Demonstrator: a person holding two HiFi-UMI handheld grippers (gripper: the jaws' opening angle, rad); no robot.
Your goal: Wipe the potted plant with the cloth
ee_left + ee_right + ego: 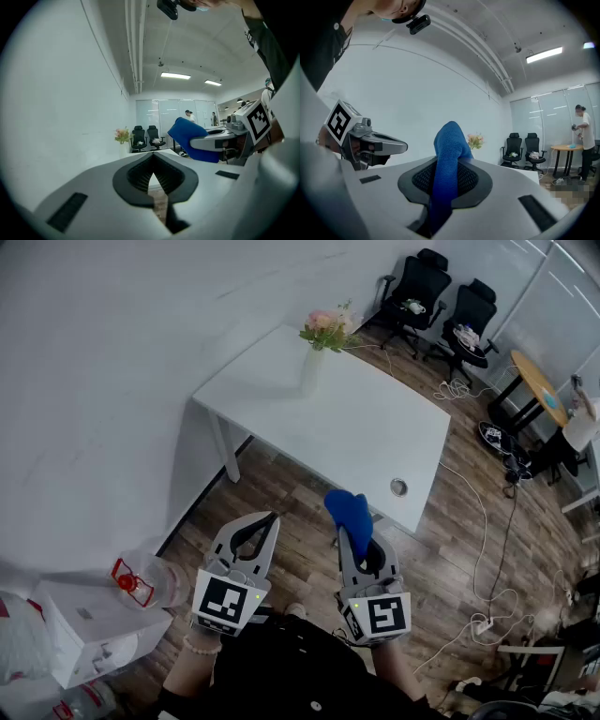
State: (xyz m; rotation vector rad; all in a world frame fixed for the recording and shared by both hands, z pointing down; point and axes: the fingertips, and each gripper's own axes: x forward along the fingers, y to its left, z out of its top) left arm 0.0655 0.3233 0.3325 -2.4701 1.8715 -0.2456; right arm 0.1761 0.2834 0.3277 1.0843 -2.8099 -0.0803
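Observation:
The potted plant [324, 332], pink and yellow flowers in a tall white vase, stands at the far end of a white table [375, 442]; it shows small in the left gripper view [122, 136] and the right gripper view [475, 140]. My right gripper [345, 523] is shut on a blue cloth [349, 511], which sticks up between its jaws [449, 154] and also shows in the left gripper view [190, 136]. My left gripper [270, 519] is shut with nothing in it [153, 159]. Both are held level, well short of the table.
Black office chairs [441, 296] stand beyond the table, a round wooden table [542, 382] at the right. Cables [487, 531] trail over the wood floor. A white box [89, 629] and a clear jug with a red cap [141, 582] sit at my lower left.

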